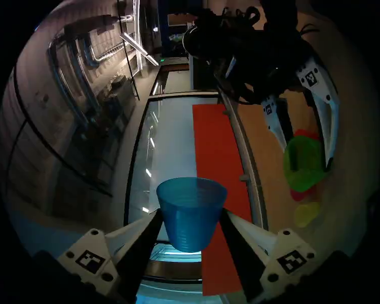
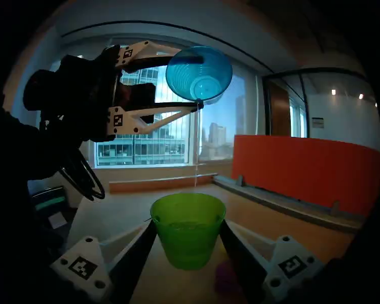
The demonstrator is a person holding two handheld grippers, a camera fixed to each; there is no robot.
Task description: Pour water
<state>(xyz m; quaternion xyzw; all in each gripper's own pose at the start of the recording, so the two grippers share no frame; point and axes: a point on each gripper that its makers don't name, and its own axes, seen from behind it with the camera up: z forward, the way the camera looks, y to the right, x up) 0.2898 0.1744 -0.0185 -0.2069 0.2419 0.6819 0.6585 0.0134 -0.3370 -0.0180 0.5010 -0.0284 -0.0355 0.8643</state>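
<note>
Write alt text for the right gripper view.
A tilted blue cup, held by the left gripper, pours a thin stream of water into a green cup held in the right gripper. City windows and an orange partition behind.

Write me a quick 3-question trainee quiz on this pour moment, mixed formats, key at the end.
1. True or false: the left tool holds the blue cup upright, mouth toward the ceiling.
2. Multiple choice: the right tool is shut on
A) a green cup
B) a glass bottle
C) nothing, its fingers are spread wide
3. Fill the gap: in the right gripper view, the blue cup hangs ____ the green cup.

Key
1. False: the right gripper view shows it tipped over on its side.
2. A
3. above
</note>
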